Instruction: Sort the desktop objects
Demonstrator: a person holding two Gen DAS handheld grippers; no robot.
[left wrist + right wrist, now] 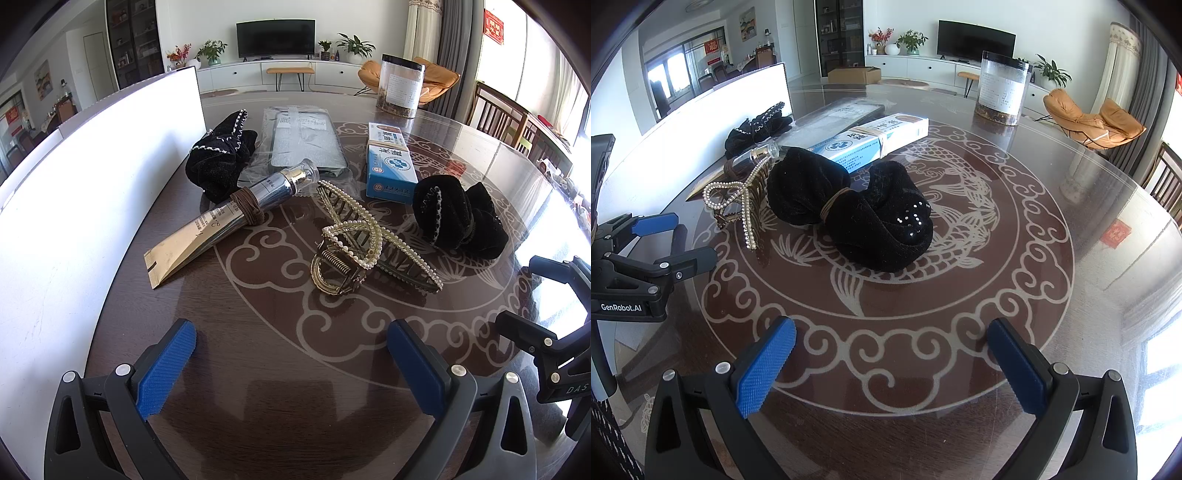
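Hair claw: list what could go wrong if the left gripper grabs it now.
1. The hair claw is open-framed, with pearls and thin teeth; the pads may slip or catch.
2. Its far tip lies close to the tube, so lifting might drag that.
3. The left gripper is open and well short; closing early would grip nothing.

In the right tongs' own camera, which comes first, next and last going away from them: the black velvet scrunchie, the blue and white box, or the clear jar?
1. Black velvet scrunchie: nearest the right tongs, mid-table, slightly left.
2. Blue and white box: behind the scrunchie, lying flat.
3. Clear jar: farthest, standing upright at the back right.
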